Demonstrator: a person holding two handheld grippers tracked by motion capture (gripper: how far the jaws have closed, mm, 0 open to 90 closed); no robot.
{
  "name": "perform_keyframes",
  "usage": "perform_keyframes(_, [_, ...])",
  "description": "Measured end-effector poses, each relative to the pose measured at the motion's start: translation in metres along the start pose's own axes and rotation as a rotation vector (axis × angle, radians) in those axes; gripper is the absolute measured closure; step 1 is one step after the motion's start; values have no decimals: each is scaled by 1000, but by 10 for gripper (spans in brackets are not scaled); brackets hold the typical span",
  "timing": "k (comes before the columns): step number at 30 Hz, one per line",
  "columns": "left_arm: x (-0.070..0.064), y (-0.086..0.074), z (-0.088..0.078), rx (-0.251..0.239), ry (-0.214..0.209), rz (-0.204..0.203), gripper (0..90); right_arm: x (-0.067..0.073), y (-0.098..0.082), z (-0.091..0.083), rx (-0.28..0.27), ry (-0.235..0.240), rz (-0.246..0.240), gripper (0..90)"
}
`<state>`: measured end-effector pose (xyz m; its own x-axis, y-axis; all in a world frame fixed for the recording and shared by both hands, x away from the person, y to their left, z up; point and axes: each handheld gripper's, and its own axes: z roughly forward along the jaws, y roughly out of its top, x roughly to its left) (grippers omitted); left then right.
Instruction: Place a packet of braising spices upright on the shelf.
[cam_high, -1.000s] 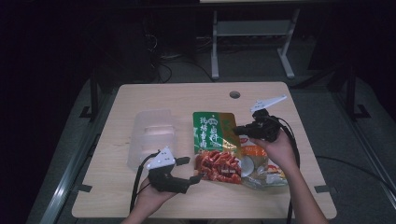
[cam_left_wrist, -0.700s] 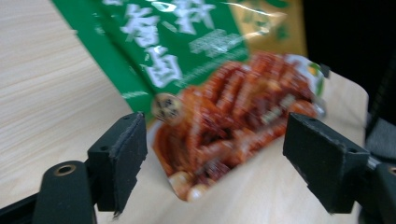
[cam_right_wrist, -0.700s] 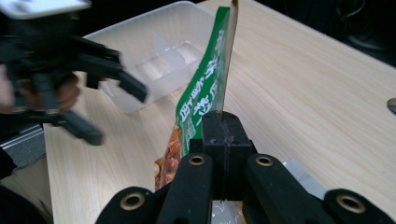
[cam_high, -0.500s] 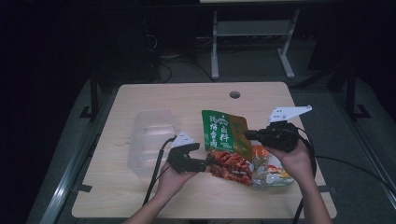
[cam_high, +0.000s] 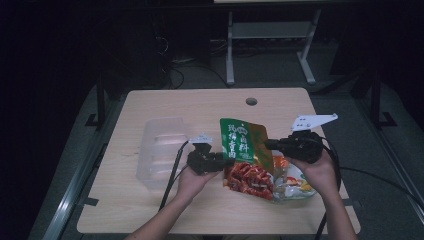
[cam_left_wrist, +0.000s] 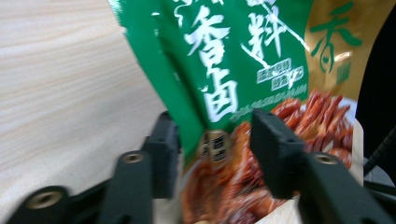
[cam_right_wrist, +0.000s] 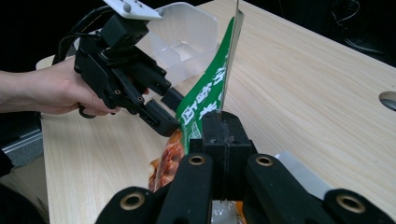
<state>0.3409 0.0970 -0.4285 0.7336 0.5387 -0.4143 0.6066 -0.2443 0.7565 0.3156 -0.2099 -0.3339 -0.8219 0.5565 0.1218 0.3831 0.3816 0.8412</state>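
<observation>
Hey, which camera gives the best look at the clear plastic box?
The high view: the clear plastic box lies whole on the table, left of the snack bag. The right gripper view catches one end behind the left claw.

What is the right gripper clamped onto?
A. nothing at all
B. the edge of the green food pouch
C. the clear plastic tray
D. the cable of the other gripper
B: in the right gripper view the right gripper has its jaws pressed together on the thin edge of the green food pouch.
</observation>
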Motion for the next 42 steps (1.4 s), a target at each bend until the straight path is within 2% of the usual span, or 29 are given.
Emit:
perform_keyframes(1, [2, -1, 0, 0, -18, -18, 600, -1, -1, -1, 0, 0, 3, 900])
perform_keyframes(3, [2, -1, 0, 3, -23, -14, 700, -3, -2, -1, -2, -4, 8, 900])
perform_keyframes(6, [-1, -1, 0, -6, -35, -15, 802, -6, -6, -1, -9, 0, 24, 900])
perform_keyframes(7, [-2, -2, -1, -13, -32, -7, 812, -7, -7, -2, -12, 2, 30, 900])
perform_keyframes(10, [-10, -4, -3, -57, 15, 43, 835, -10, -10, -4, -25, 18, 46, 900])
perform_keyframes(13, [-13, -4, -5, -62, 35, 64, 874, -14, -14, -3, -25, 25, 68, 900])
perform_keyframes(14, [-16, -6, -5, -76, 60, 81, 880, -16, -16, -2, -27, 30, 79, 899])
perform_keyframes(17, [-16, -9, -6, -83, 71, 88, 887, -20, -22, 0, -33, 46, 111, 897])
perform_keyframes(18, [-17, -10, -6, -88, 72, 78, 889, -21, -23, 1, -35, 51, 116, 896])
perform_keyframes(21, [-16, -12, -6, -91, 86, 84, 892, -24, -26, 4, -31, 63, 122, 893])
perform_keyframes(23, [-16, -14, -7, -98, 98, 81, 894, -23, -28, 5, -13, 67, 134, 884])
perform_keyframes(24, [-15, -14, -7, -101, 92, 83, 895, -23, -29, 7, -6, 72, 138, 868])
perform_keyframes(25, [-16, -14, -7, -103, 89, 79, 896, -24, -30, 9, 8, 81, 146, 861])
perform_keyframes(27, [-18, -14, -6, -103, 97, 97, 898, -26, -33, 16, 25, 97, 153, 853])
perform_keyframes(30, [-19, -15, -6, -105, 99, 98, 898, -26, -37, 26, 52, 123, 171, 800])
perform_keyframes(33, [-19, -16, -6, -111, 102, 96, 898, -26, -41, 34, 73, 138, 181, 786])
perform_keyframes(36, [-20, -17, -6, -114, 99, 95, 898, -25, -41, 37, 80, 144, 186, 789])
perform_keyframes(42, [-20, -22, -7, -93, 105, 107, 894, -20, -40, 43, 100, 137, 179, 869])
